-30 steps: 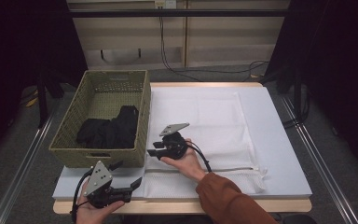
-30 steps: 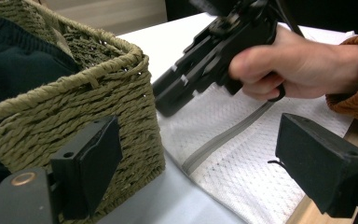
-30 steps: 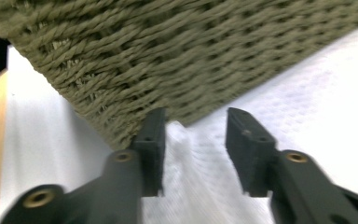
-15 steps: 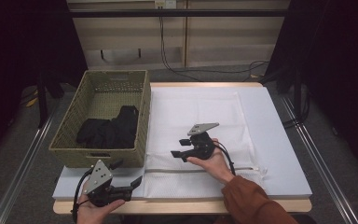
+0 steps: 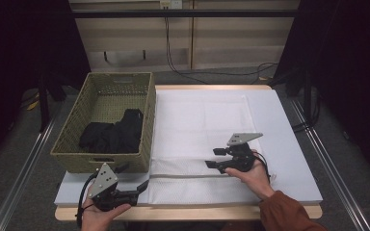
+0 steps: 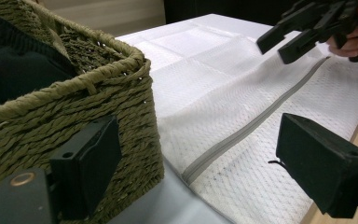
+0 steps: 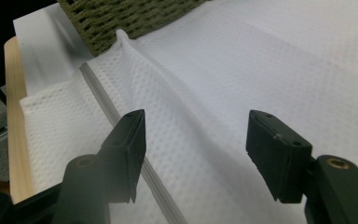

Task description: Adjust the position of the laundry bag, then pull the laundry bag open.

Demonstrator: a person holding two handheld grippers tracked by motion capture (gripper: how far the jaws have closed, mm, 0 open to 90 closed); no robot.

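One white mesh laundry bag (image 5: 207,144) lies flat on the table's white pad (image 5: 294,159), just right of the basket, its grey zipper (image 6: 242,135) running left to right along the near part. One woven basket (image 5: 72,139) sits at the left, holding a dark bundle of clothing (image 5: 113,137). The right gripper (image 5: 215,158) hovers over the bag, its jaws just opened wide, nothing between them. The left gripper (image 5: 143,185), at the near left edge, stands open and empty too.
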